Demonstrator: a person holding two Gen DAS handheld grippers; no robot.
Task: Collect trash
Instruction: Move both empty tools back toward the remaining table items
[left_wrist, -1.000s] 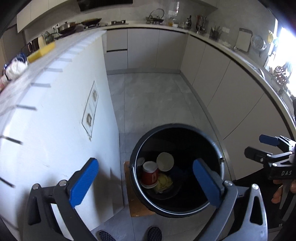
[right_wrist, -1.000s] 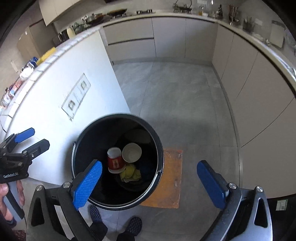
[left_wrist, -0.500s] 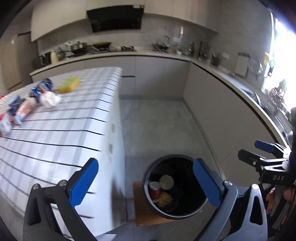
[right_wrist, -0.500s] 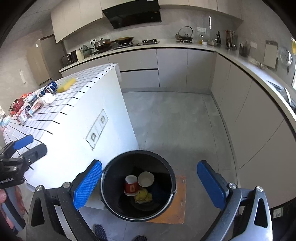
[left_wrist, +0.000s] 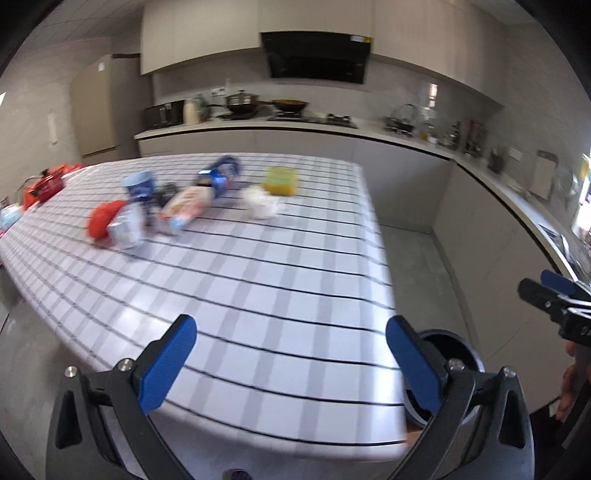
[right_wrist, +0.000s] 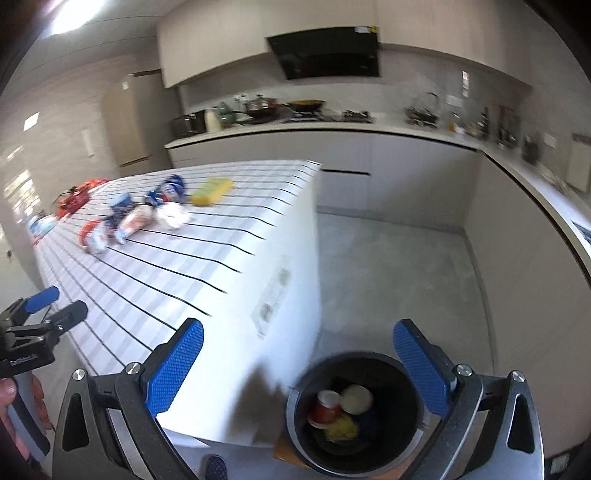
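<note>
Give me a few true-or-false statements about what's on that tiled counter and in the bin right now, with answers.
1. Both grippers, left and right, are open and empty. True.
2. The trash bin is empty. False: a red cup and other trash lie inside.
3. A yellow sponge sits on the tiled counter. True.
4. The bin stands on top of the counter. False: it stands on the floor beside it.
5. Wrappers remain on the counter. True.

No legible text. White lettering on the left gripper (right_wrist: 55, 308) body is blurred; packaging print on the counter unreadable.
</note>
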